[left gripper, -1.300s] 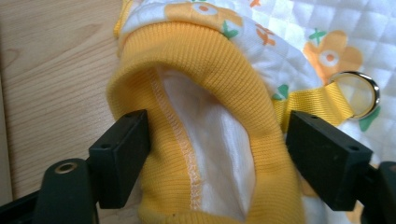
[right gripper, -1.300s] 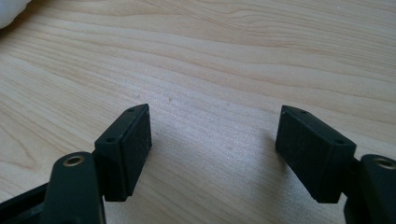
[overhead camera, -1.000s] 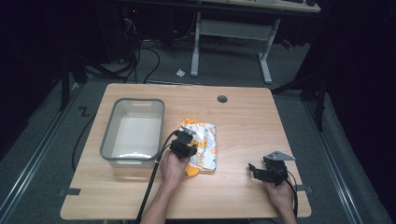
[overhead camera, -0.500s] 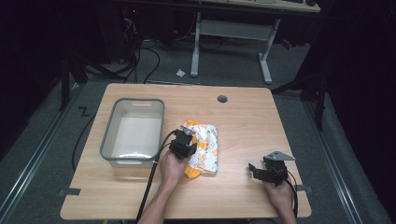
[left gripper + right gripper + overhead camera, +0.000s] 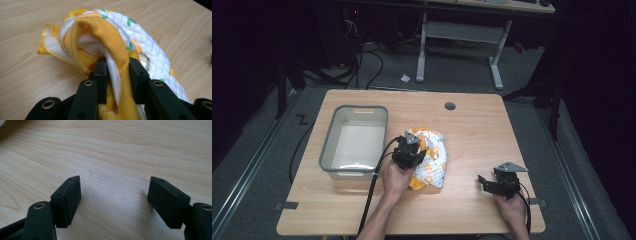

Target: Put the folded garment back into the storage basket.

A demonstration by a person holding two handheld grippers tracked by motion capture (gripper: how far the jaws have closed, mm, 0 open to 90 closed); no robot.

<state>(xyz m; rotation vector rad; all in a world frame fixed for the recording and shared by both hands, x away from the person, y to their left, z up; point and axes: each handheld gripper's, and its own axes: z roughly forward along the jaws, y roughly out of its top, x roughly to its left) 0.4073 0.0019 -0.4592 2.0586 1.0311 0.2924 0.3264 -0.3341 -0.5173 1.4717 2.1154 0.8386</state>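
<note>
A: Where is the quilted white garment with orange ribbed trim (image 5: 432, 159)?

B: On the light wooden table (image 5: 472, 130), just right of the clear plastic bin (image 5: 354, 142).

A: And the left gripper (image 5: 117, 72)?

B: Its jaws, just closed, clench a fold of the ribbed trim.

A: The right gripper (image 5: 113, 200)?

B: Released, jaws wide apart over bare wood, well apart from the garment.

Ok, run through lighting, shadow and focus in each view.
High view: table lit, surroundings nearly black, slightly soft. Left gripper view: quilted garment evenly lit and sharp, the left claw clamped on it slightly soft. Right gripper view: bright wood grain, soft shadows under the open right claw.
</note>
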